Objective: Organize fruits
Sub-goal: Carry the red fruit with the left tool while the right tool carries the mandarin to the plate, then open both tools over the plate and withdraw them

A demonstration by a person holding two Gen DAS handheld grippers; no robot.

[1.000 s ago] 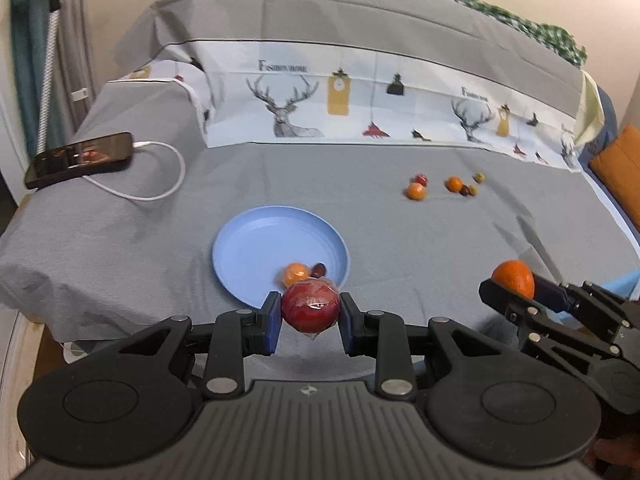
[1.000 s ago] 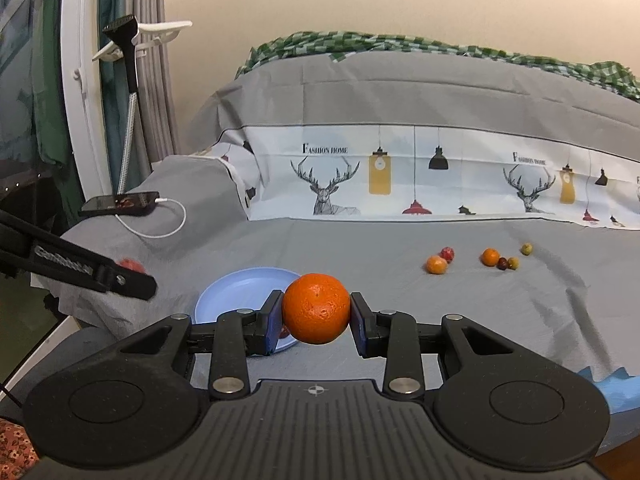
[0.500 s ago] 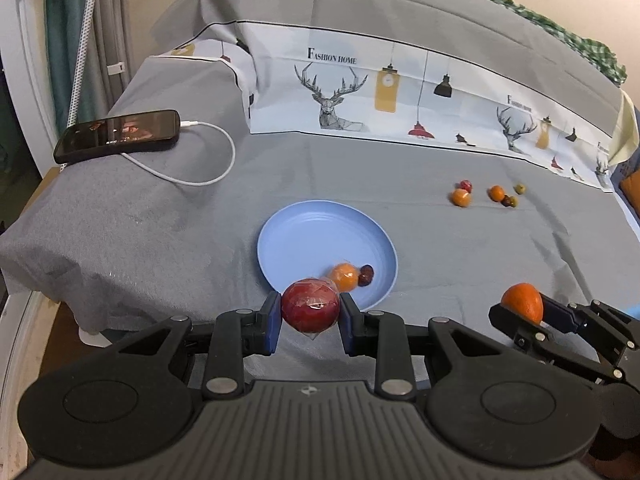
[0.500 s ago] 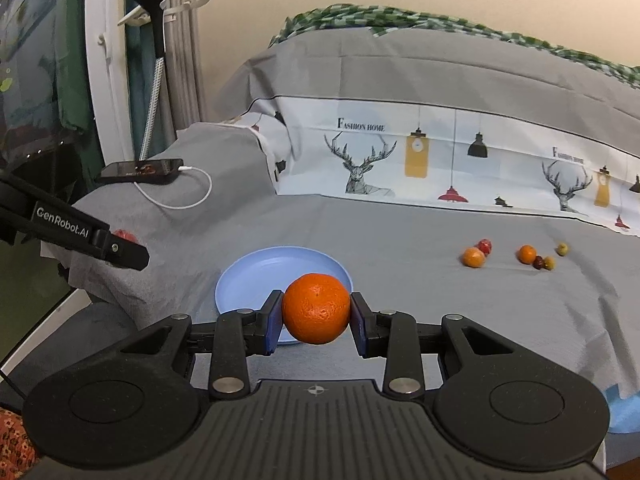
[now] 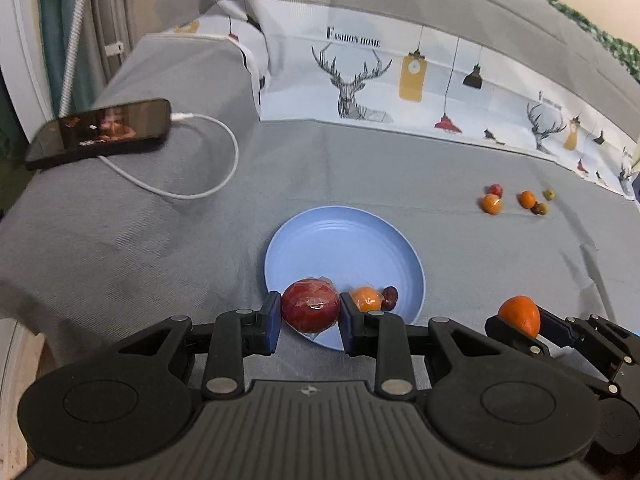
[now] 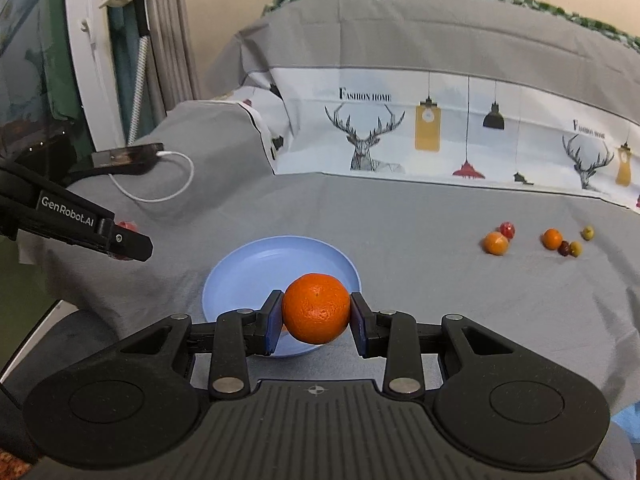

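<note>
My left gripper (image 5: 310, 314) is shut on a red apple in clear wrap (image 5: 310, 308), held over the near rim of a blue plate (image 5: 344, 248). The plate holds a small orange fruit (image 5: 366, 298) and a dark red fruit (image 5: 391, 295). My right gripper (image 6: 316, 316) is shut on an orange (image 6: 316, 307) above the plate's (image 6: 256, 272) near right rim; it shows at the left wrist view's right edge (image 5: 520, 316). Several small fruits (image 5: 516, 200) lie on the grey cloth at the far right, also in the right wrist view (image 6: 540, 238).
A black phone (image 5: 100, 130) with a white charging cable (image 5: 200, 160) lies at the far left of the grey cloth. A deer-print cloth (image 5: 400, 80) runs along the back. The cloth's front edge drops off just below the plate.
Both grippers have moved forward and left toward the plate with their fruits still held. The plate now sits nearer and more central in both views.
</note>
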